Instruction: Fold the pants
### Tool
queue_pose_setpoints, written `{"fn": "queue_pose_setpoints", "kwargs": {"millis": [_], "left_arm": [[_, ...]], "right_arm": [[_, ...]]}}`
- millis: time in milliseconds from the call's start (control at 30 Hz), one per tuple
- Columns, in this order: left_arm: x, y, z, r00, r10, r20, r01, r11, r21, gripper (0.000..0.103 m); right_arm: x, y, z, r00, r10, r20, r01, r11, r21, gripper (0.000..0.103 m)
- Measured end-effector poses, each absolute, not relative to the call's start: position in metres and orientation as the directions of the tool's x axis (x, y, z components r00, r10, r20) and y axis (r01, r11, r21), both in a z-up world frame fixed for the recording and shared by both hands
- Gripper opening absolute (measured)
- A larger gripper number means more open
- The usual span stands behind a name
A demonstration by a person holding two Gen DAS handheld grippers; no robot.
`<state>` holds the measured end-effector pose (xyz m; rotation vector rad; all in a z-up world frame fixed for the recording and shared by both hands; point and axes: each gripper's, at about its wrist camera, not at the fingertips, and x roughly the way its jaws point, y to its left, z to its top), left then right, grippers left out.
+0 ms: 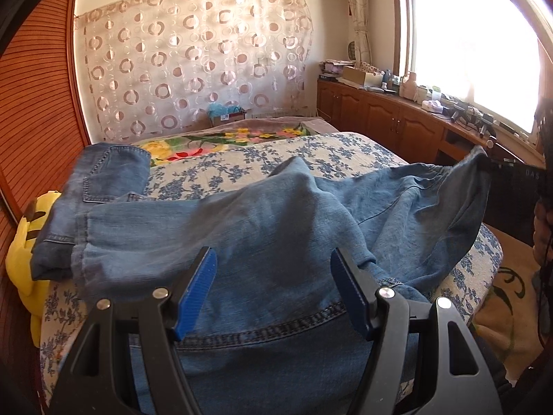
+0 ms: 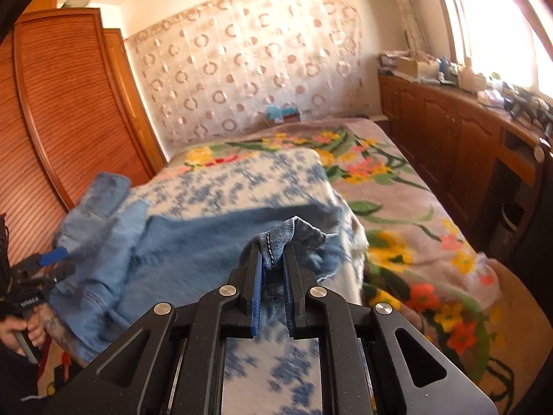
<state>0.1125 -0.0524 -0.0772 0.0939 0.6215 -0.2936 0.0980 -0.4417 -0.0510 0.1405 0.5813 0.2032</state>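
Blue denim pants lie rumpled across the blue-flowered cover of the bed. My left gripper is open, its blue pads either side of the denim just above it, near a stitched seam. My right gripper is shut on a bunched hem of the pants and holds it lifted above the bed. In the left wrist view the right gripper pulls the far right corner of the pants up. In the right wrist view the left gripper shows at the left edge.
A second folded pair of jeans lies at the bed's left side beside a yellow plush toy. A floral blanket covers the far bed. Wooden cabinets with clutter run along the window. A slatted wardrobe stands left.
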Motion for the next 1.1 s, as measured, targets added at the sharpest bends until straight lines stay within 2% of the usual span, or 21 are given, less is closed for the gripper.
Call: {"fn": "queue_pose_setpoints", "kwargs": {"millis": [367, 700, 867, 1100], "left_arm": [[0.098, 0.018, -0.068, 0.816, -0.152, -0.557, 0.174, 0.985, -0.013, 0.068], [0.079, 0.087, -0.065, 0.84, -0.052, -0.541, 0.045, 0.999, -0.026, 0.068], [0.075, 0.116, -0.063, 0.846, -0.011, -0.533, -0.012, 0.999, -0.04, 0.068], [0.074, 0.131, -0.073, 0.835, 0.009, -0.55, -0.042, 0.998, -0.048, 0.068]], "right_arm": [[0.128, -0.327, -0.001, 0.783, 0.426, -0.453, -0.386, 0.904, 0.183, 0.008], [0.129, -0.208, 0.065, 0.679, 0.656, -0.329, -0.629, 0.751, 0.199, 0.007], [0.118, -0.142, 0.062, 0.581, 0.725, -0.369, -0.727, 0.667, 0.164, 0.006], [0.112, -0.103, -0.01, 0.455, 0.691, -0.562, -0.759, 0.631, 0.16, 0.007]]}}
